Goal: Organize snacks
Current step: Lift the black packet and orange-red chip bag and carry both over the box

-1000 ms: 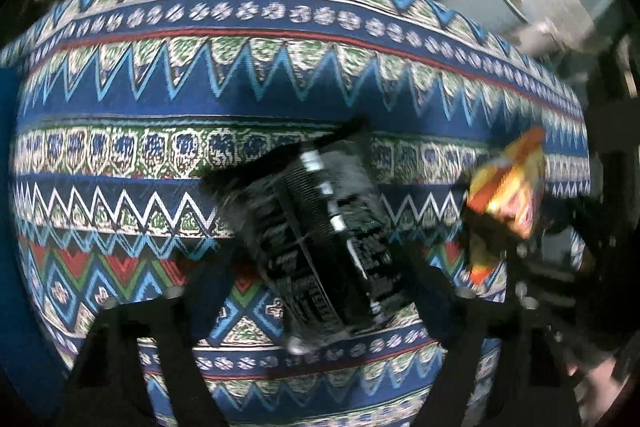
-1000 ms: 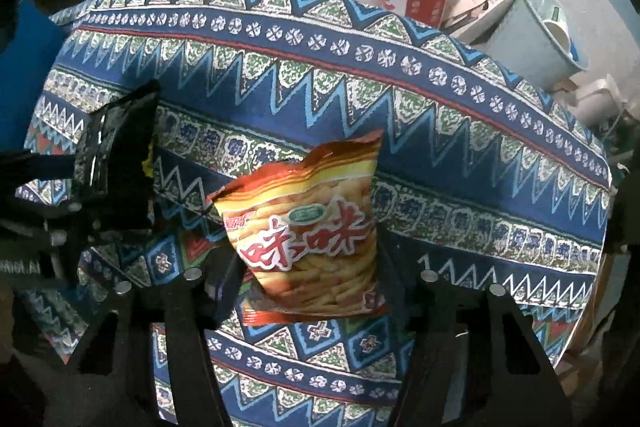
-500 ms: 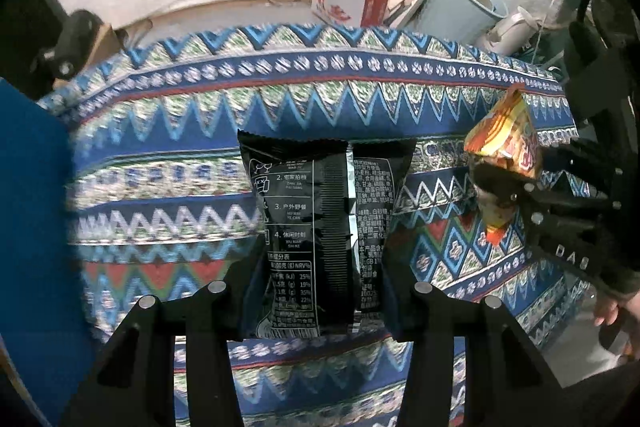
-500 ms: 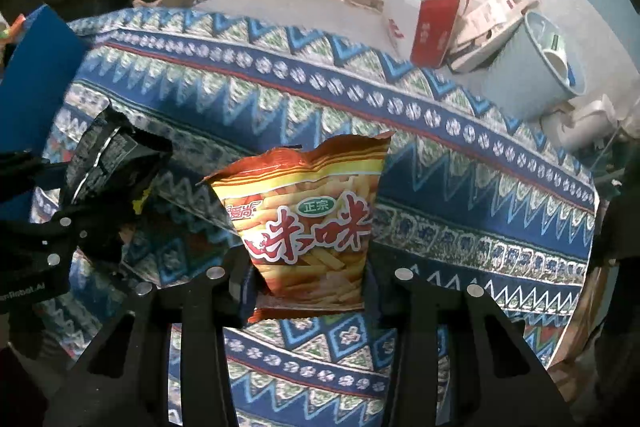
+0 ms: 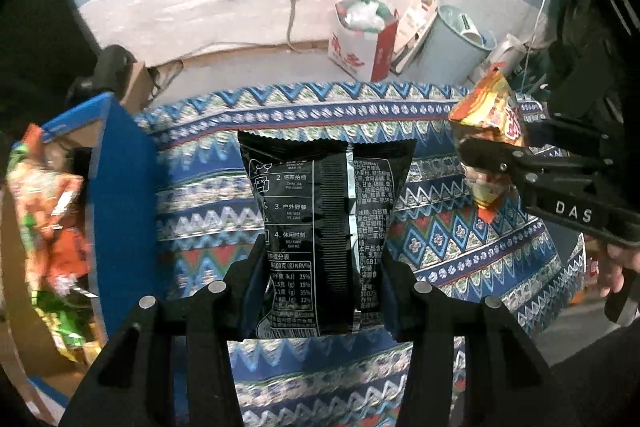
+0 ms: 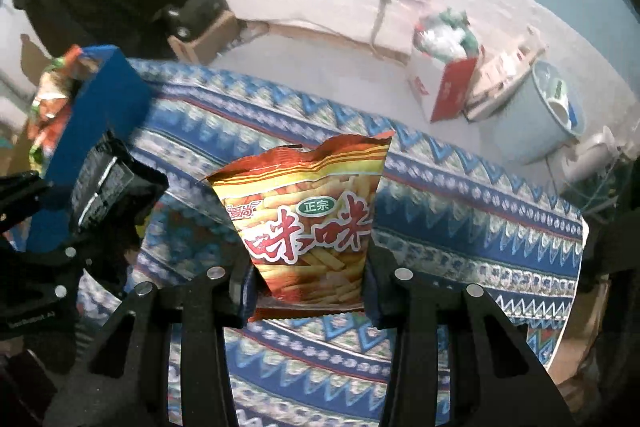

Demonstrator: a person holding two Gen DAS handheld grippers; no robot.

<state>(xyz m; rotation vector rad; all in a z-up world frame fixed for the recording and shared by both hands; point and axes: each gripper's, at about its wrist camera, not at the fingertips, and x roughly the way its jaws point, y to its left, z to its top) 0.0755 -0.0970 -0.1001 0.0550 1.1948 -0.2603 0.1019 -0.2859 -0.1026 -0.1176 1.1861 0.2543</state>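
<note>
A table (image 5: 200,163) covered in a blue zigzag-patterned cloth. At its left edge, a blue box (image 5: 116,195), seemingly holding snack bags. Above the table, the left tongs (image 5: 320,291) clamp a black snack packet (image 5: 320,227); the right tongs (image 6: 308,287) clamp an orange chip bag (image 6: 308,211).

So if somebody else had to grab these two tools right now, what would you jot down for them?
Left gripper: shut on the black snack bag, lifted off the patterned cloth.
Right gripper: shut on the orange snack bag, also lifted.
Blue box at the left already holds several snack packs.
Done: both bags picked up.
Left: likely carry both to the box and drop them in.
</note>
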